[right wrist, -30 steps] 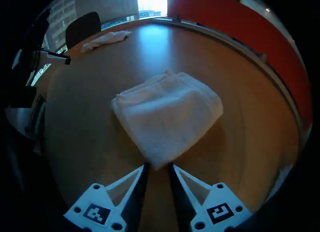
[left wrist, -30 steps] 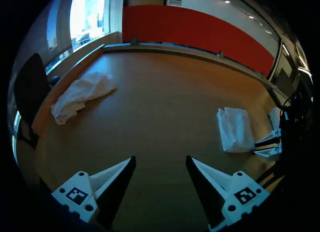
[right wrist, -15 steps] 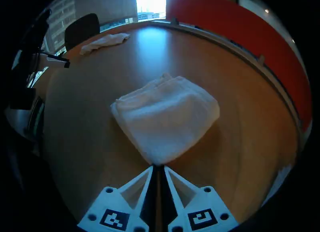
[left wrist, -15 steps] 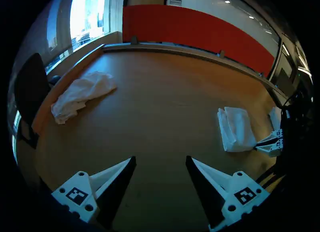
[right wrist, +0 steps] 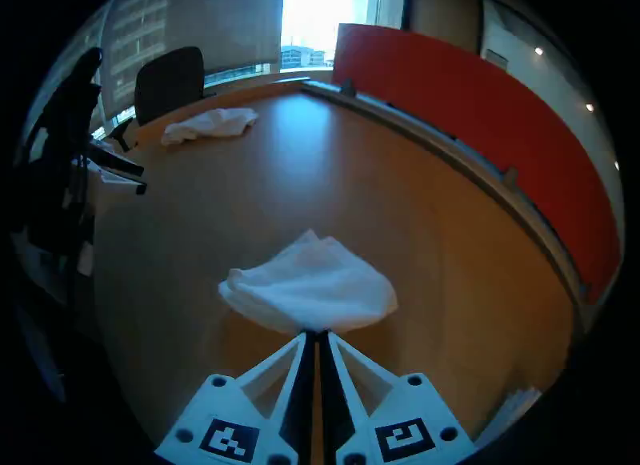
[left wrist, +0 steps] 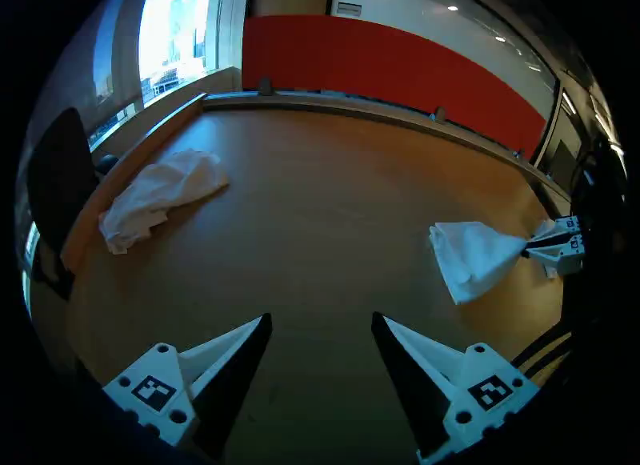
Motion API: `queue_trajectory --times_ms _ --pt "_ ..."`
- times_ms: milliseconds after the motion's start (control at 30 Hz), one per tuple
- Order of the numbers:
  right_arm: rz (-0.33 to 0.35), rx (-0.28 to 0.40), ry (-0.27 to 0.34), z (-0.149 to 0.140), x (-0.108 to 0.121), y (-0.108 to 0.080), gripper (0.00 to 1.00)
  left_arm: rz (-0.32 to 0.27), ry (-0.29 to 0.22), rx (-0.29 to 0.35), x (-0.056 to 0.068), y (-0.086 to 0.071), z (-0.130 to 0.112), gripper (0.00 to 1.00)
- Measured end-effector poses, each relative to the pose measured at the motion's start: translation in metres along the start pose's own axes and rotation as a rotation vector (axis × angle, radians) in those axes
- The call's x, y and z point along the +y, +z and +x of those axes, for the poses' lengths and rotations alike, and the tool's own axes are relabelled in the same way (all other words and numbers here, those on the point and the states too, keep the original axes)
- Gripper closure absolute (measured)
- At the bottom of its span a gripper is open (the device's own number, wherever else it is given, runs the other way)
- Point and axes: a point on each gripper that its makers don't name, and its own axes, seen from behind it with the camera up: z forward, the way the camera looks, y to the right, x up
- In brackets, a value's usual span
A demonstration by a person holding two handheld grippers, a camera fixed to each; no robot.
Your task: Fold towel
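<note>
A small folded white towel [right wrist: 312, 293] lies on the wooden table [right wrist: 320, 169]. Its near corner is pinched in my right gripper [right wrist: 318, 341], which is shut on it and holds that corner up off the wood. The left gripper view shows the same towel [left wrist: 472, 257] at the right, drawn to a point toward the right gripper [left wrist: 534, 245]. My left gripper [left wrist: 320, 345] hovers open over bare table with nothing between its fingers. A crumpled white towel [left wrist: 160, 193] lies at the far left edge, seen also as the crumpled towel [right wrist: 210, 123] in the right gripper view.
A dark office chair [left wrist: 60, 185] stands beyond the table's left edge, near the crumpled towel. A red panel [left wrist: 400, 61] runs behind the table's far rim. Another white cloth [left wrist: 548, 229] lies at the right edge. The left gripper [right wrist: 132, 177] shows at the left.
My right gripper closed on the folded towel's near corner, then lifted and pulled it, so the towel tents toward the gripper. The left gripper stayed put.
</note>
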Motion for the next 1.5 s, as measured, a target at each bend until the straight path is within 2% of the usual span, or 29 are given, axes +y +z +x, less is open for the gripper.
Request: queue_trajectory --times_ms 267,467,1067,1500 --pt "-0.021 0.100 -0.047 0.065 0.017 -0.022 0.95 -0.009 0.006 0.022 0.004 -0.002 0.011 0.08" --pt "-0.042 0.132 -0.078 0.089 0.029 -0.041 0.95 -0.017 0.009 0.036 0.007 -0.004 0.018 0.08" --pt "-0.100 0.125 -0.075 0.085 0.071 -0.071 0.95 -0.036 0.016 0.043 0.014 -0.002 0.024 0.08" --pt "-0.164 0.088 -0.064 0.066 0.138 -0.106 0.95 -0.034 0.029 0.041 0.015 -0.001 0.026 0.08"
